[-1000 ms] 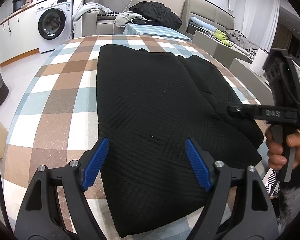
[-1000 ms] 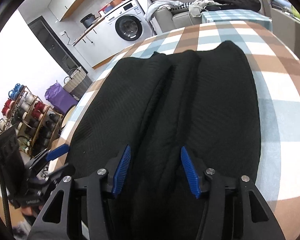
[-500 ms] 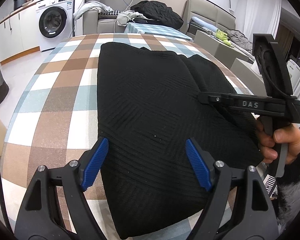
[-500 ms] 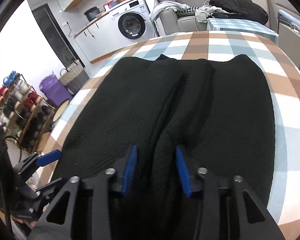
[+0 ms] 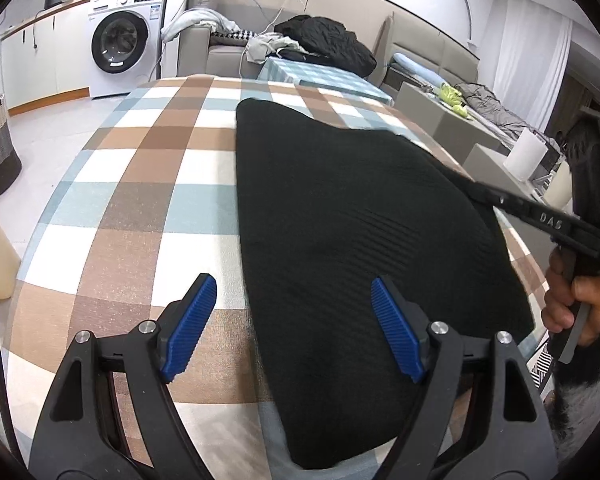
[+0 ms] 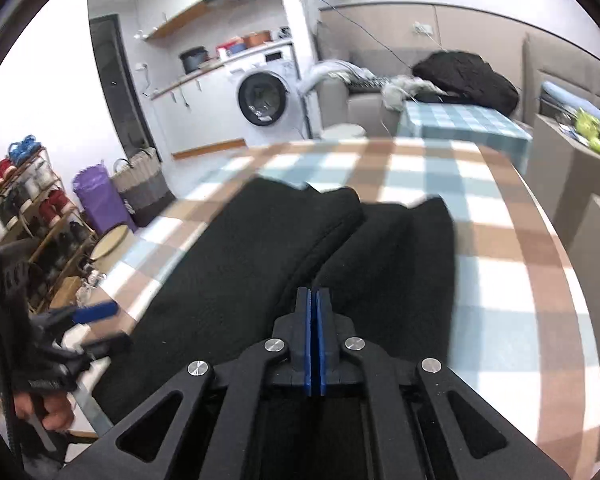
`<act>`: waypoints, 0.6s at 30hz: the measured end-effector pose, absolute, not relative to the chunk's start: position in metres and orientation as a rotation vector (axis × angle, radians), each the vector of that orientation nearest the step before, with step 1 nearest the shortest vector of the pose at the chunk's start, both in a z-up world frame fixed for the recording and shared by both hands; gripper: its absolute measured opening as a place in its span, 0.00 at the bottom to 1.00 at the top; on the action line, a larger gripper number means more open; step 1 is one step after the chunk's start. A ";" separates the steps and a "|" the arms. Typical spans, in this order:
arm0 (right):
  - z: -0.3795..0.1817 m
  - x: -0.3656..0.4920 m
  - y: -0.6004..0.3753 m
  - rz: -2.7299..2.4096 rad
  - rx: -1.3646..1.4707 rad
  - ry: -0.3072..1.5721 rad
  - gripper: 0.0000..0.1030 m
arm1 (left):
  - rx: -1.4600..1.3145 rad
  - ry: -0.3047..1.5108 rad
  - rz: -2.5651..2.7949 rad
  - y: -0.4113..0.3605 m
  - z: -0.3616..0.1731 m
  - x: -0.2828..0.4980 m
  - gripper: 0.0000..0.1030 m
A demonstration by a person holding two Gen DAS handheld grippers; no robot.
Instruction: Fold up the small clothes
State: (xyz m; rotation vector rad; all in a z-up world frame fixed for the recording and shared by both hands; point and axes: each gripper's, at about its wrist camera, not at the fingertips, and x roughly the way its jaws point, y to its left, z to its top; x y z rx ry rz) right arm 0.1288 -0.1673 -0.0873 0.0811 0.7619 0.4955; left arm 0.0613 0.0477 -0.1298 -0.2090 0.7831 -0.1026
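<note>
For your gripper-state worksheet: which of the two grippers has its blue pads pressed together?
The right gripper: its pads meet over the black garment. The left gripper stands wide open.

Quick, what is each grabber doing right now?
Left gripper: open, holding nothing.
Right gripper: just closed; whether it pinches the black garment cannot be told.

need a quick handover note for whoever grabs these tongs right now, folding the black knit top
Right tongs: jaws have just been closing and now meet, apparently pinching a fold of the black ribbed knit garment near its right side; the fabric rises toward the pads.
Left tongs: open, empty, above the garment's near left edge.
Garment: on the brown, white and blue checked tablecloth, partly folded lengthwise, with overlapping layers seen in the right wrist view.
Done: sides appear brought in.
Left: probably carry the pinched fold across, then fold end to end and smooth.
</note>
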 end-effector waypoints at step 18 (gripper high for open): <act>-0.132 0.170 -0.169 0.490 0.196 0.913 0.05 | -0.188 0.826 -0.109 0.035 -0.142 0.067 0.75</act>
